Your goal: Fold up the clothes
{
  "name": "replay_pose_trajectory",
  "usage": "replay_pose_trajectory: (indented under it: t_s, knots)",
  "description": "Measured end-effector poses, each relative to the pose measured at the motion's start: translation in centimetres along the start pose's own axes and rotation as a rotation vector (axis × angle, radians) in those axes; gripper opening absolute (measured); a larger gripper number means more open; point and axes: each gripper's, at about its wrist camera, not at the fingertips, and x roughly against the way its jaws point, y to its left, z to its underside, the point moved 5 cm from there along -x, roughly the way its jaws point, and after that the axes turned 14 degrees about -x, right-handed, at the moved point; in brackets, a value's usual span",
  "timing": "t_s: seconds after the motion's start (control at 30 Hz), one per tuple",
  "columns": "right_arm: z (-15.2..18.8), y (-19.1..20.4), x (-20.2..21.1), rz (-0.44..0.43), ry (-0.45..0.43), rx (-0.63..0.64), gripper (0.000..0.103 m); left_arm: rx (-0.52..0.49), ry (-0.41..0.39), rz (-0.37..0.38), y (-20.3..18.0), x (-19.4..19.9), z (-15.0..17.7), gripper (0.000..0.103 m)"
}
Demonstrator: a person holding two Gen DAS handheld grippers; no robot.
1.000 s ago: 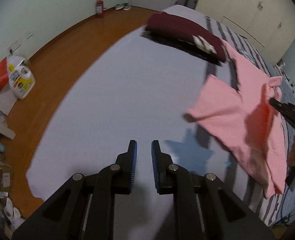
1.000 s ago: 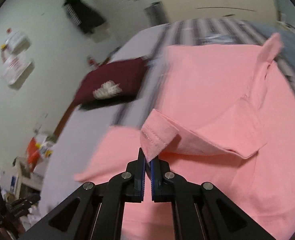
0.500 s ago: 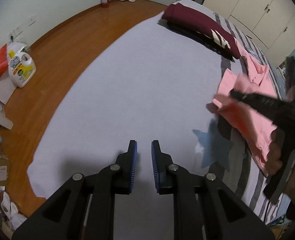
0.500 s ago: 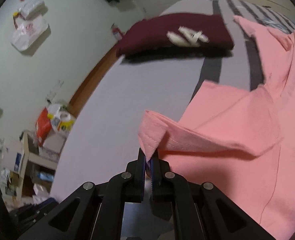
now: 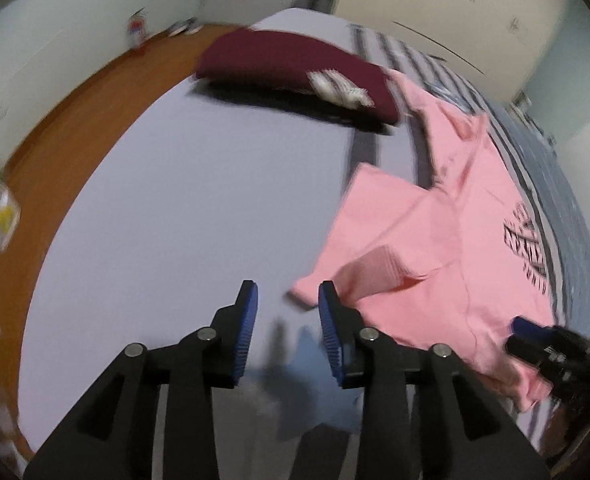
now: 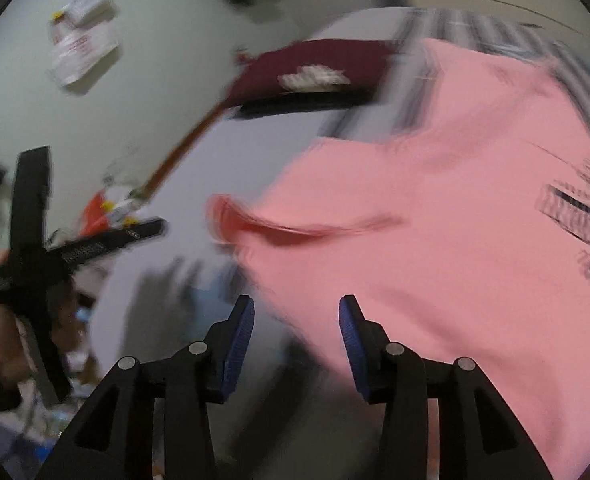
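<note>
A pink T-shirt (image 5: 455, 232) with a black print lies spread on the bed, one sleeve folded over its body (image 6: 231, 216). My left gripper (image 5: 287, 300) hovers at the shirt's near left corner. Its jaws are opening and nothing is between them; the corner sits just beyond the right finger (image 5: 329, 312). My right gripper (image 6: 297, 312) is above the shirt's (image 6: 435, 200) lower edge. Its jaws are also opening, and the blue pads (image 6: 243, 320) press on nothing. Each gripper shows in the other's view: the right gripper (image 5: 535, 344) and the left gripper (image 6: 75, 248), which a hand holds.
A folded maroon garment (image 5: 295, 68) with a white print lies at the far end of the bed. The pale sheet (image 5: 175, 200) spreads left of the shirt, and a striped cover (image 5: 435, 64) lies under it. Wooden floor (image 5: 75, 120) and clutter border the bed's left side.
The right gripper has let go of the pink sleeve hem and opened; the sleeve now lies folded on the shirt. The left gripper has swung toward the shirt and opened wider.
</note>
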Motion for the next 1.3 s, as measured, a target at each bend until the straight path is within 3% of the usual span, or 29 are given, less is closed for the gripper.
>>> replay_pose_trajectory:
  t_s: [0.1, 0.23, 0.27, 0.3, 0.37, 0.43, 0.63, 0.8, 0.93, 0.97, 1.03, 1.07, 1.23, 1.3]
  knots:
    - [-0.2, -6.6, 2.3, 0.106, -0.038, -0.119, 0.041, -0.132, -0.003, -0.019, -3.3, -0.9, -0.7, 0.039]
    - [0.3, -13.1, 4.5, 0.217, -0.066, -0.210, 0.041, -0.231, 0.025, -0.055, -5.4, -2.6, -0.9, 0.040]
    - [0.4, -14.1, 4.8, 0.233, -0.067, -0.215, 0.041, -0.240, 0.039, -0.068, -5.5, -3.2, -1.0, 0.039]
    - [0.3, -15.0, 5.0, 0.250, -0.069, -0.219, 0.041, -0.237, 0.058, -0.073, -5.3, -3.8, -1.1, 0.029]
    - [0.4, -16.6, 5.5, 0.268, -0.072, -0.237, 0.041, -0.195, 0.066, -0.047, -4.8, -4.2, -1.6, 0.014]
    - [0.5, -17.6, 6.2, 0.285, -0.081, -0.256, 0.041, -0.151, 0.069, -0.023, -4.2, -4.3, -1.9, 0.006]
    - [1.4, -20.9, 8.2, 0.341, -0.104, -0.314, 0.041, 0.082, 0.051, 0.063, -0.7, -3.2, -3.0, 0.003]
    - [2.9, -22.8, 8.1, 0.319, -0.064, -0.371, 0.041, 0.140, 0.075, 0.071, 0.4, -3.6, -3.2, 0.003]
    - [3.5, -23.0, 7.5, 0.267, -0.038, -0.393, 0.041, 0.249, 0.116, 0.108, 1.6, -4.2, -2.4, 0.002]
    - [3.4, -23.1, 7.5, 0.261, -0.036, -0.402, 0.038, 0.262, 0.128, 0.109, 1.7, -4.5, -2.2, 0.002]
    - [3.3, -23.6, 7.5, 0.246, -0.032, -0.428, 0.007, 0.270, 0.139, 0.104, 1.7, -4.6, -2.1, 0.002]
    - [3.3, -23.8, 7.6, 0.231, -0.035, -0.442, 0.001, 0.279, 0.138, 0.108, 1.7, -4.5, -2.1, 0.003]
    - [3.1, -24.0, 9.8, 0.164, -0.056, -0.427, 0.001, 0.330, 0.035, 0.198, 1.0, -0.3, -4.5, 0.002]
    - [3.0, -23.9, 10.6, 0.150, -0.056, -0.401, 0.001, 0.312, 0.018, 0.202, 0.7, 0.9, -5.0, 0.002]
